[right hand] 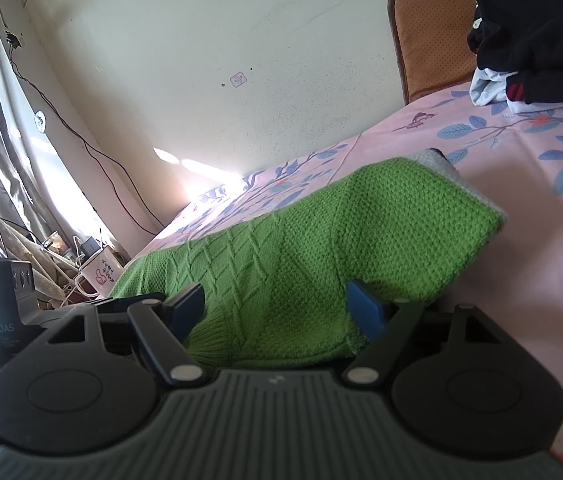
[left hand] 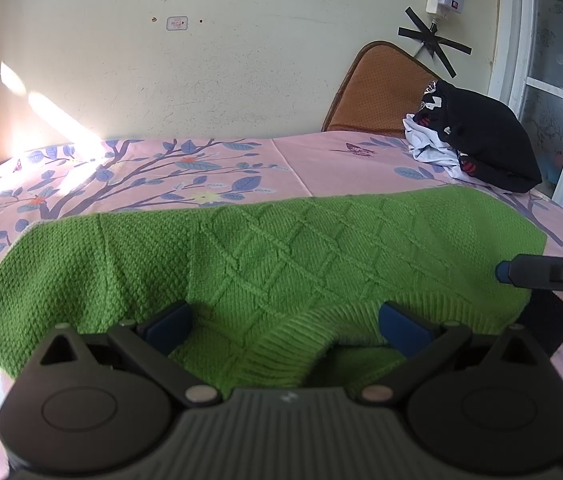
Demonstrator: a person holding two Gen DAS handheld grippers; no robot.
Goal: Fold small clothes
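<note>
Green knit sweater (left hand: 265, 256) looks soft and floppy, so my wide-open left hand-held gripper (left hand: 285, 324) and right hand-held gripper (right hand: 277, 304) should pinch its ribbed hem (left hand: 293, 344).

1 green sweater (left hand: 265, 248); 1 clothes pile (left hand: 477, 140); 2 grippers.

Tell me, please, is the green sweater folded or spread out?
Mostly spread: the green sweater lies flat across the bed, one sleeve extended.

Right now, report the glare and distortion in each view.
Left wrist view: sunlight blows out the pink floral bedsheet at its left edge; fisheye bends the white window frame. Right wrist view: glare whites out the window side at left; the green knitted sweater stays sharp.
</note>
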